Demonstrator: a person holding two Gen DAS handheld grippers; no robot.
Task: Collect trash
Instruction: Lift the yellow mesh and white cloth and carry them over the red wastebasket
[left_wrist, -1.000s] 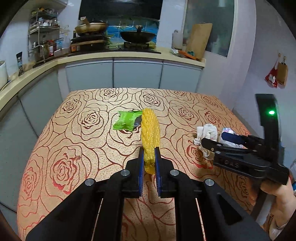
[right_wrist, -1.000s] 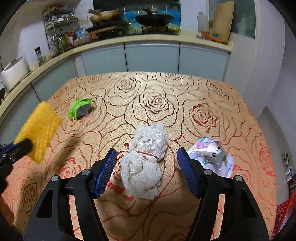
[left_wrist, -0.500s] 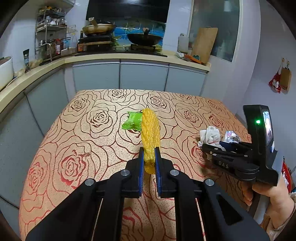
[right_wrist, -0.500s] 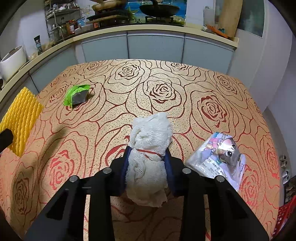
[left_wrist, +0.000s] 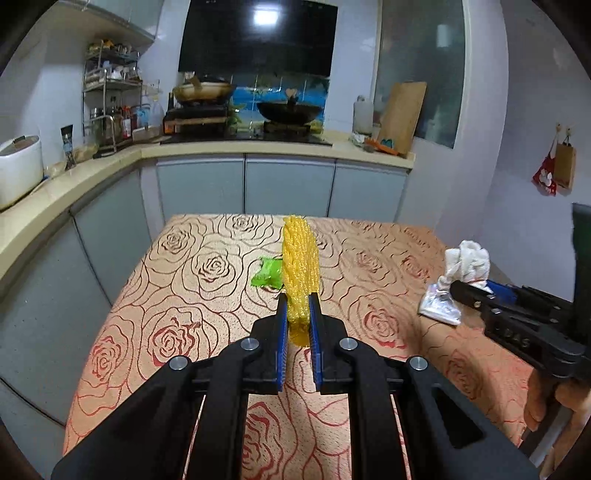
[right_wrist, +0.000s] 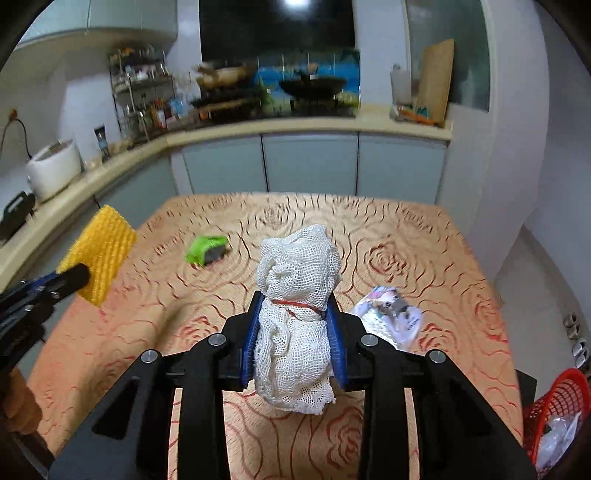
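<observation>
My left gripper (left_wrist: 298, 297) is shut on a yellow foam net sleeve (left_wrist: 300, 264), held above the rose-patterned table (left_wrist: 192, 302). The sleeve (right_wrist: 99, 254) also shows at the left of the right wrist view. My right gripper (right_wrist: 295, 314) is shut on a bundle of white gauze mesh (right_wrist: 297, 295), lifted off the tablecloth; the same bundle (left_wrist: 467, 260) appears at the right of the left wrist view. A green wrapper (right_wrist: 205, 249) lies mid-table, partly hidden behind the sleeve in the left wrist view (left_wrist: 266, 273). A printed plastic packet (right_wrist: 391, 314) lies to the right of the gauze.
A red mesh basket (right_wrist: 557, 402) holding plastic scraps stands off the table's right near corner. Grey kitchen cabinets (left_wrist: 288, 184) and a worktop with pans, a rice cooker (right_wrist: 53, 168) and a cutting board run behind and to the left.
My right gripper closed on the white gauze and lifted it off the table. Both grippers rose; the yellow sleeve stays clamped in the left one.
</observation>
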